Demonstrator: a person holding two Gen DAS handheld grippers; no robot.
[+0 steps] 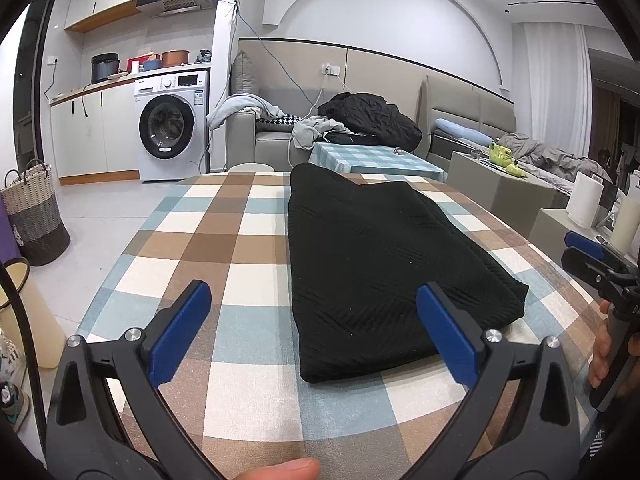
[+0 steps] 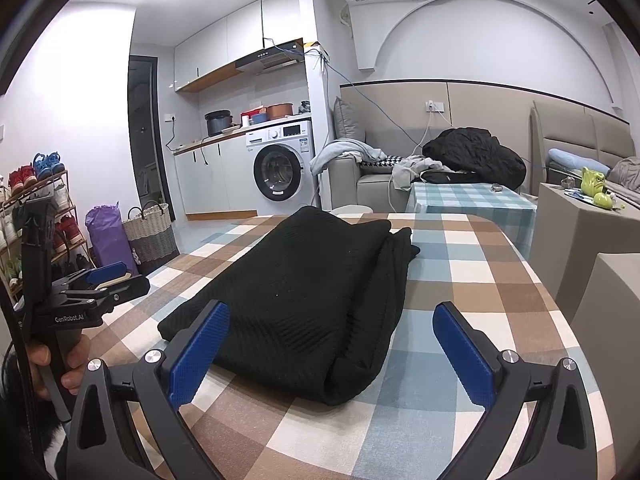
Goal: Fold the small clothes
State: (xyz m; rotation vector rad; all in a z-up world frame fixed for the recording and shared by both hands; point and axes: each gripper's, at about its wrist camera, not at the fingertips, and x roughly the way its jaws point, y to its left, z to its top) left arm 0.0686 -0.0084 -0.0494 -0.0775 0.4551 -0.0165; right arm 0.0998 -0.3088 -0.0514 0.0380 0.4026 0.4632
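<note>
A black knit garment point(image 1: 380, 256) lies folded into a long strip on the checked tablecloth point(image 1: 224, 240). It also shows in the right wrist view point(image 2: 304, 292). My left gripper point(image 1: 314, 320) is open and empty, hovering over the garment's near end, with the near left corner between its blue pads. My right gripper point(image 2: 332, 340) is open and empty, held over the garment's near right corner. The right gripper shows at the right edge of the left wrist view point(image 1: 592, 256). The left gripper shows at the left edge of the right wrist view point(image 2: 104, 280).
A second table with a teal checked cloth point(image 1: 372, 160) stands behind. A sofa with piled clothes point(image 1: 360, 120), a washing machine point(image 1: 172, 128) and a woven basket point(image 1: 36, 216) stand further off. Grey cabinets point(image 1: 496, 184) stand at the right.
</note>
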